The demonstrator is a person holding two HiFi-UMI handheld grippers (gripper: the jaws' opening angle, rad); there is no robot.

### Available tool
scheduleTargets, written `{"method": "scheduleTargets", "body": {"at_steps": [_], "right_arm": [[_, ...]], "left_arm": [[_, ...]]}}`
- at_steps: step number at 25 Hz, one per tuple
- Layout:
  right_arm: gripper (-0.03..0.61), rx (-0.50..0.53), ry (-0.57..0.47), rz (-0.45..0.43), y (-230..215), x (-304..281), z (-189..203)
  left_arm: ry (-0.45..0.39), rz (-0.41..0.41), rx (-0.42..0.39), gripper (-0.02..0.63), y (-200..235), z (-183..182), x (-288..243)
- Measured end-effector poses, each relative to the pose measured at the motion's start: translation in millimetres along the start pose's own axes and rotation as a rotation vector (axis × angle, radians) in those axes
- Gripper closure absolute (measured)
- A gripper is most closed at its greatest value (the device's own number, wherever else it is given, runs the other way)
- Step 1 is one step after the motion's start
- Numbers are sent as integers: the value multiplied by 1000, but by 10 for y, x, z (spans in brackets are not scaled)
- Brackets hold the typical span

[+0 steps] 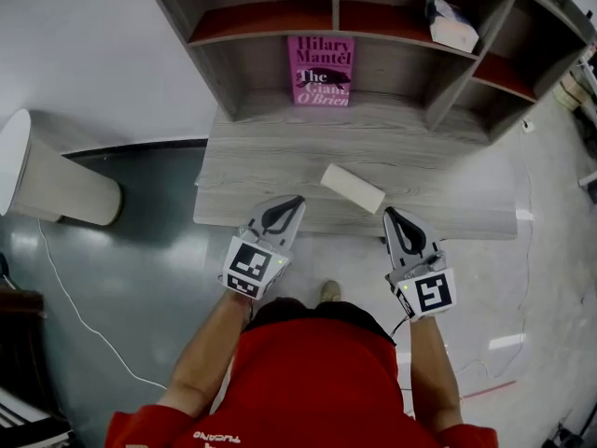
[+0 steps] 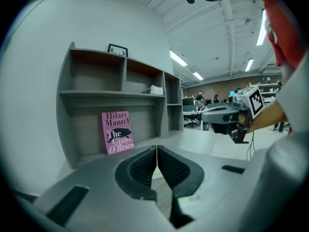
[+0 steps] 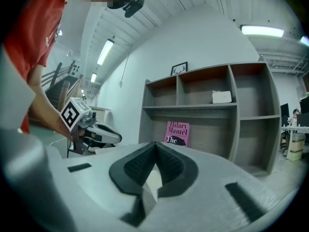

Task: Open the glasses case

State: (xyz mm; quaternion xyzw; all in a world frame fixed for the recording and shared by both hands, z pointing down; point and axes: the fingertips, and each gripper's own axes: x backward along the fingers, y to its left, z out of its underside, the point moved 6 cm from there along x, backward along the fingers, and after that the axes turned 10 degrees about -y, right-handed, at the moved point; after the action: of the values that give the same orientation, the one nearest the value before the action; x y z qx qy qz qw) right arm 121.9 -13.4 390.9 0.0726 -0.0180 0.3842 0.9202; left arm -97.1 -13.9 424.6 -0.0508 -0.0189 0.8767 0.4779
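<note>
A white oblong glasses case (image 1: 353, 188) lies closed on the grey wooden desk (image 1: 252, 157), a little in from its front edge and turned at a slant. My left gripper (image 1: 298, 200) hangs at the desk's front edge, to the left of the case, jaws shut with nothing in them (image 2: 157, 148). On the other side, my right gripper (image 1: 389, 212) is just right of the case and slightly nearer me. It is shut and empty too (image 3: 155, 143). In the right gripper view the case (image 3: 153, 181) shows pale behind the closed jaws. Neither gripper touches the case.
A pink book (image 1: 321, 70) leans upright against the back of the grey shelf unit (image 1: 448, 73) on the desk. A white box (image 1: 451, 24) sits on an upper shelf. A white rounded object (image 1: 56, 180) and a cable (image 1: 75, 297) are on the floor at the left.
</note>
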Motion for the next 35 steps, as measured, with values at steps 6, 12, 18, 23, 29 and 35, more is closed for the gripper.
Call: {"method": "scheduleTargets", "body": {"at_steps": [6,12,18,23,29,35], "right_arm": [[575,2,50,0,-94,-226,161],[575,21,123,35,-170,-392,346],[575,40,210,105,-226,-534,540],[575,62,268,126,-267,-578,696],[575,86,322,79,-311,-657,921],[544,80,370,-5,-366,-645,1134]], "left_arm": [[126,39,-15,603,135,340,-296],[214,108,-22,601,295,620,-583],[275,225,-24,601,376,874,-815],[315,267,-13,600,425,985,-945],[384,319,-37,531,423,1112,-1056],[490,338,-35,495,372,1301,-1177]]}}
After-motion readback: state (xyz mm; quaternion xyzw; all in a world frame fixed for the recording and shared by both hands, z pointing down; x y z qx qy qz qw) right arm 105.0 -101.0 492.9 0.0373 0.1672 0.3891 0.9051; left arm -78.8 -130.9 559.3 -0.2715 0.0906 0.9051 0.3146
